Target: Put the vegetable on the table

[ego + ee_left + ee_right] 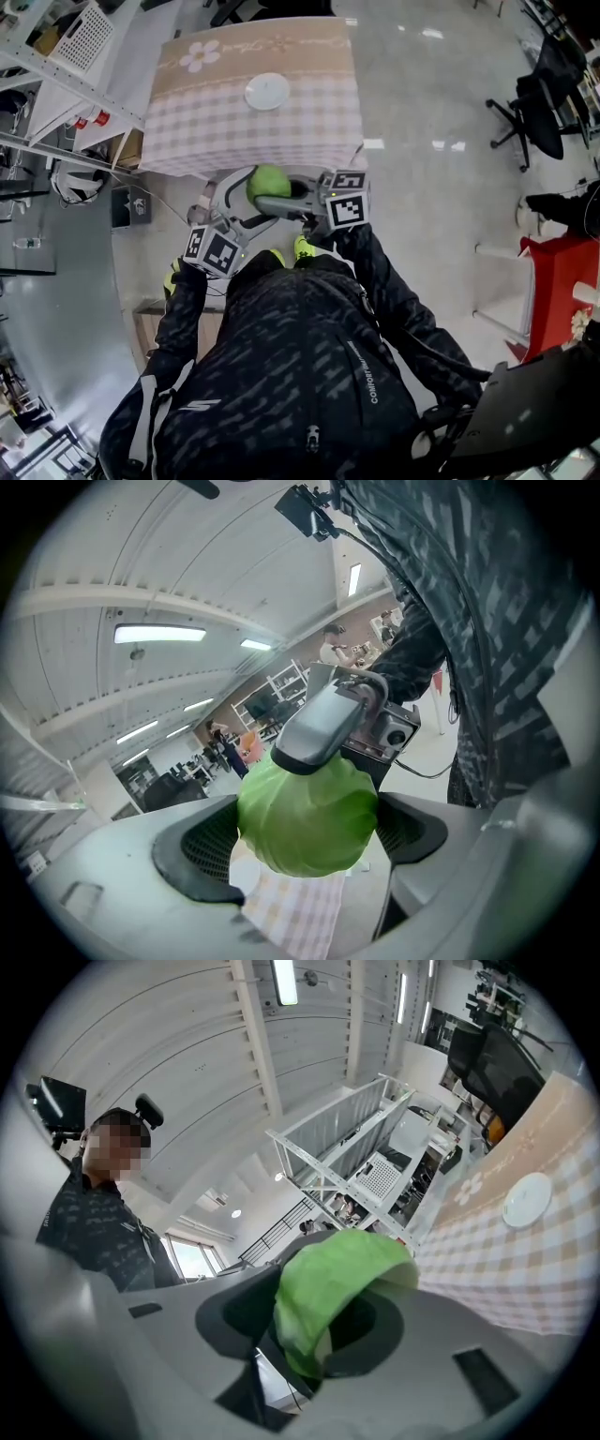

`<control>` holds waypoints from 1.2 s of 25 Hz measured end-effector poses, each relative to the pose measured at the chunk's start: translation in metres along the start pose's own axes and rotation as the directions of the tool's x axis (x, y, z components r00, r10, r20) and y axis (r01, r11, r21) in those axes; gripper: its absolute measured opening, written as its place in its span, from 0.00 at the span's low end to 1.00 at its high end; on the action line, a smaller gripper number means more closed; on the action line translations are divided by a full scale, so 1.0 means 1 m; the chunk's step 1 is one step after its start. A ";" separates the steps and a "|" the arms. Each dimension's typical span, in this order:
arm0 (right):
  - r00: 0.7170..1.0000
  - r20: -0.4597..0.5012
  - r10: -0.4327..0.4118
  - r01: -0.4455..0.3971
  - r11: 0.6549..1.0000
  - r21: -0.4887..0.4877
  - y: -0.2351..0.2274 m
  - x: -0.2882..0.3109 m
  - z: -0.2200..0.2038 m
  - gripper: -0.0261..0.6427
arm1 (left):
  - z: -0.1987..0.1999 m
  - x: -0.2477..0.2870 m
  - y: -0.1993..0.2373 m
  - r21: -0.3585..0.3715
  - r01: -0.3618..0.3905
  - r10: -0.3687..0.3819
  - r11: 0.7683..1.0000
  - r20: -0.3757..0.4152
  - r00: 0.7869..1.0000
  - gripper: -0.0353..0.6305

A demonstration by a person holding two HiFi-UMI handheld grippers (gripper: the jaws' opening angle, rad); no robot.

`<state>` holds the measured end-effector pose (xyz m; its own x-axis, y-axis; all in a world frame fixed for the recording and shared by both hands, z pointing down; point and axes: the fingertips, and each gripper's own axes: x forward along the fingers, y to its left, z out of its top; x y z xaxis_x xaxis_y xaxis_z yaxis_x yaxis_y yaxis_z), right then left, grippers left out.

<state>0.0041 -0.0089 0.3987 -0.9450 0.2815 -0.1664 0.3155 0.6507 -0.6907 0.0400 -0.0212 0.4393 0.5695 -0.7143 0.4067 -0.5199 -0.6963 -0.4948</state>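
A round green cabbage (269,183) hangs in the air just short of the near edge of the table (216,127), which wears a beige checked cloth. Both grippers hold it. In the left gripper view the cabbage (307,813) fills the gap of my left gripper (307,834), touching both dark pads, and a grey jaw of my right gripper (323,726) lies across its top. In the right gripper view the cabbage (328,1288) sits between the jaws of my right gripper (323,1324). From above, my left gripper (246,199) comes in from the left and my right gripper (286,195) from the right.
A white plate (267,91) rests on the far half of the table, also seen as the plate (527,1199) in the right gripper view. Metal shelving (56,56) stands to the table's left. Black office chairs (544,103) and a red stand (558,281) are at the right.
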 end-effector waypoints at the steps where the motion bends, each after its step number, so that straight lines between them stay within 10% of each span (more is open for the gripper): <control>1: 1.000 0.001 0.002 -0.002 1.000 0.001 -0.002 0.000 0.002 0.24 | -0.001 0.002 0.002 0.001 0.000 0.000 1.000 -0.003 1.000 0.72; 30: 0.998 0.005 -0.065 0.064 0.994 0.091 -0.153 0.031 0.076 0.25 | -0.099 0.071 0.115 -0.066 0.080 -0.080 0.995 -0.001 0.997 0.71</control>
<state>-0.0800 -0.1533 0.4463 -0.9639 0.2350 -0.1250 0.2451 0.6002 -0.7614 -0.0424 -0.1590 0.4869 0.6087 -0.6562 0.4459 -0.5137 -0.7543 -0.4088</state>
